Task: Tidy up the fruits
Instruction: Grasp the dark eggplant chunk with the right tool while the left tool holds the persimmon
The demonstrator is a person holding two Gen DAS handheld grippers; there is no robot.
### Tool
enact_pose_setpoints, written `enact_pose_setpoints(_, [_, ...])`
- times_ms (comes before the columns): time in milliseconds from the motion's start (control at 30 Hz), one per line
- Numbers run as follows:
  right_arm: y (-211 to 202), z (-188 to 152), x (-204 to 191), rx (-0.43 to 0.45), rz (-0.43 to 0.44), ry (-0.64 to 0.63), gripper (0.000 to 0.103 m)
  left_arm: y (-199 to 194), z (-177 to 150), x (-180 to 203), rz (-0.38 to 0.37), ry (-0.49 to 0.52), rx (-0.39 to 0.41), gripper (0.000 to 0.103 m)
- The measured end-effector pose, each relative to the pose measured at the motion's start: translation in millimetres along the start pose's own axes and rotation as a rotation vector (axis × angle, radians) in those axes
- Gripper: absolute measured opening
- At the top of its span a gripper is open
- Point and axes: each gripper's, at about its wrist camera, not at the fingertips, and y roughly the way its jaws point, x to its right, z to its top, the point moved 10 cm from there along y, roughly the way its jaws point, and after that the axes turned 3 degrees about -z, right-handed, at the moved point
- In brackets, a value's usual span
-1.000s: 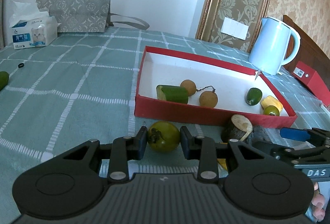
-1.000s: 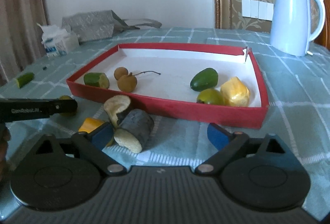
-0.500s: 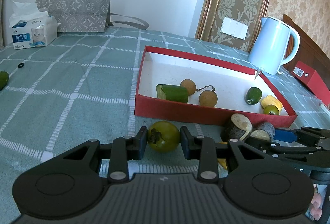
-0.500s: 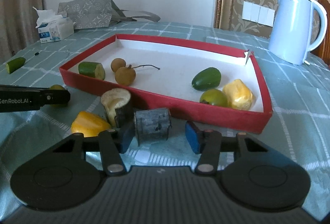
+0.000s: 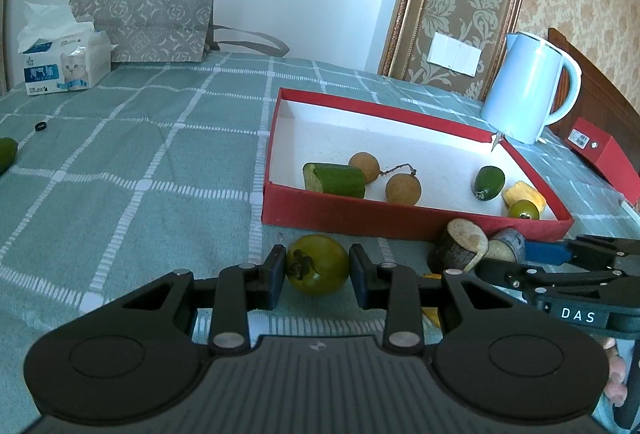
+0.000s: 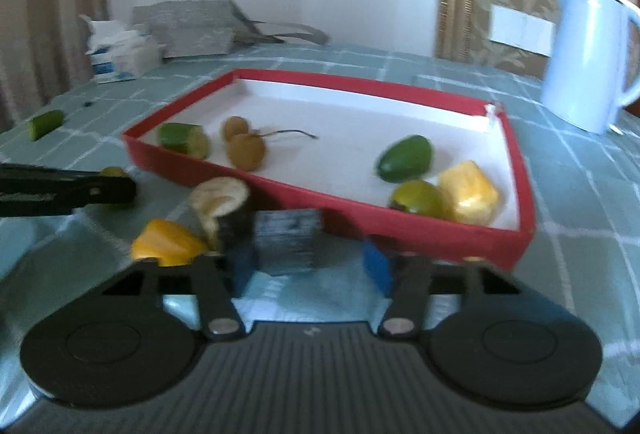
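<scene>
1. The left gripper (image 5: 318, 274) is narrow. Its two pads press on a green tomato (image 5: 320, 268), one on each side.
2. The tomato sits on the cloth (image 5: 140, 154), just in front of the red box (image 5: 400, 214).
3. The right gripper (image 6: 308, 268) has just been closing, with a grey chunk (image 6: 286, 240) between its jaws.
4. Its left pad is at the chunk. There is a gap by the other pad, so it does not hold the chunk yet. This view is blurry.
5. The grey chunk lies on the cloth, close to the front wall of the box.
6. A second chunk (image 5: 460, 246) with a pale cut top stands just beside the grey one.
7. A yellow piece (image 6: 168, 242) lies on the cloth next to that chunk.
8. In the box are a cucumber bit (image 5: 336, 180), two brown balls (image 5: 402, 188) on a stem, a green fruit (image 5: 489, 181), a small green tomato (image 5: 523, 209) and a yellow lump (image 6: 470, 196).
9. One more cucumber bit (image 6: 46, 122) lies far off to the left on the cloth.
10. A blue kettle (image 5: 524, 86) stands behind the box. A tissue pack (image 5: 64, 66) stands at the back left.
</scene>
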Motion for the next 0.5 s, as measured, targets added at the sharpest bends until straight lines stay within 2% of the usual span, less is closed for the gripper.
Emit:
enact_pose_setpoints(33, [-1.2, -0.1, -3.9, 0.004, 0.013, -0.011, 0.029, 0.0, -0.1, 0.4, 0.001, 0.002, 0.000, 0.033])
enact_pose_setpoints(67, [-2.1, -0.3, -7.8, 0.007, 0.018, -0.028, 0.027, -0.2, -0.3, 0.2, 0.001, 0.003, 0.001, 0.033])
enact_pose_setpoints(500, [-8.1, 3.2, -5.7, 0.038, 0.013, 0.002, 0.027, -1.8, -1.8, 0.8, -0.001, 0.001, 0.001, 0.033])
